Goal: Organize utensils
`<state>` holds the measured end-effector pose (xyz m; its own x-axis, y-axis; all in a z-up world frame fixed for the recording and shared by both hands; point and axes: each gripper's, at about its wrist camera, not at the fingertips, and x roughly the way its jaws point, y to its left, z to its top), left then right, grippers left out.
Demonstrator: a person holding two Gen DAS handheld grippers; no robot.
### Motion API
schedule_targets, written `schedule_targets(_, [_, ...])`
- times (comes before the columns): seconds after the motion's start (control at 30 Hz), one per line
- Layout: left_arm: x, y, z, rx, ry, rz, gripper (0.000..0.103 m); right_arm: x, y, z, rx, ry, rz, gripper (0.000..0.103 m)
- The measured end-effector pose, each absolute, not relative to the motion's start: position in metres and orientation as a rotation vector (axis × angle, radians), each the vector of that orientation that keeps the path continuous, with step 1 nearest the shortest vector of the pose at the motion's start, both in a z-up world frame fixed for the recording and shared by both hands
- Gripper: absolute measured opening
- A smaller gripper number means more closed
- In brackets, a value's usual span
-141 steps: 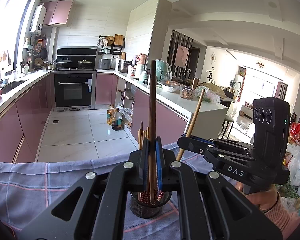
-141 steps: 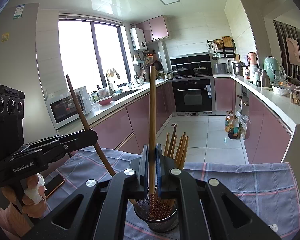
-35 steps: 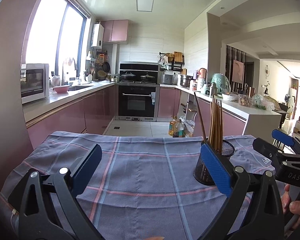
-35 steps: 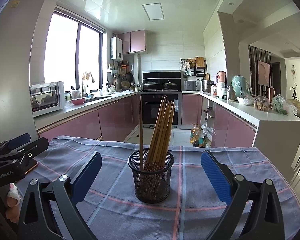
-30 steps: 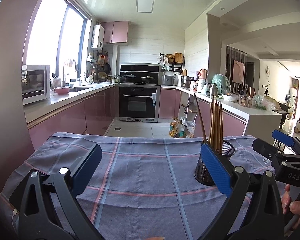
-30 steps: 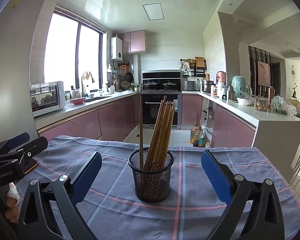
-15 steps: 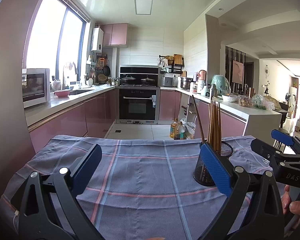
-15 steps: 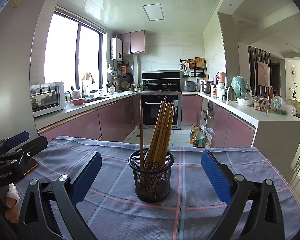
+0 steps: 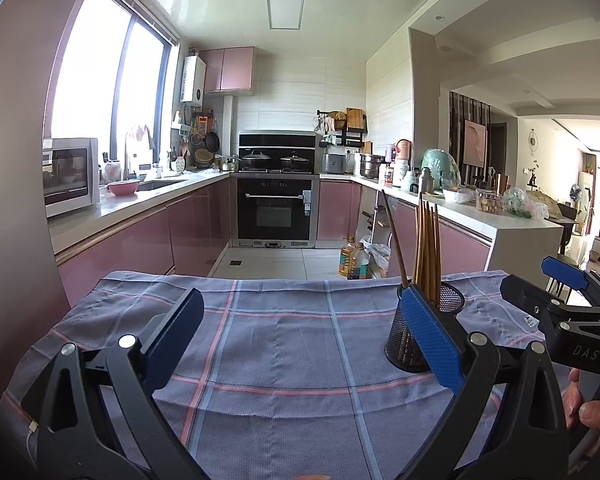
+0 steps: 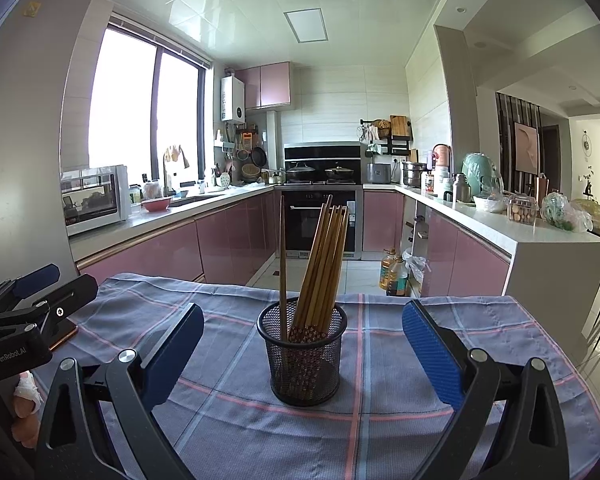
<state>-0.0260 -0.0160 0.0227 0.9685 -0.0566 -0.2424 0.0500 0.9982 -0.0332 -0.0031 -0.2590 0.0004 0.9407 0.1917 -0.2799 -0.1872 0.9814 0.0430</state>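
A black mesh cup (image 10: 303,356) stands on the checked cloth and holds several wooden chopsticks (image 10: 320,264). One chopstick stands upright at the cup's left; the rest lean right as a bundle. My right gripper (image 10: 300,356) is open and empty, its blue pads wide apart on either side of the cup, nearer to me. My left gripper (image 9: 300,340) is open and empty over the bare cloth. In the left wrist view the cup (image 9: 420,332) sits to the right, partly behind my right pad, with the chopsticks (image 9: 426,248) above it.
The blue and pink checked cloth (image 10: 380,420) covers the table. A phone (image 10: 62,338) lies at its left edge, behind the left gripper body. Beyond the table's far edge is the kitchen floor with oil bottles (image 10: 394,274) and pink counters on both sides.
4.7 s ago each gripper was shut on a chopstick above the cup. Now both are open, empty and drawn back from the cup. Over the last second little has moved.
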Motion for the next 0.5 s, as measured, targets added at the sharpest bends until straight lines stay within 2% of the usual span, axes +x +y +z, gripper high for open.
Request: schedule_targets(0.5, [-0.0261, -0.0162, 0.0227, -0.027, 0.246, -0.054, 0.097, -0.003, -0.2581, 0.002, 0.016, 0.289, 0.196, 0.096])
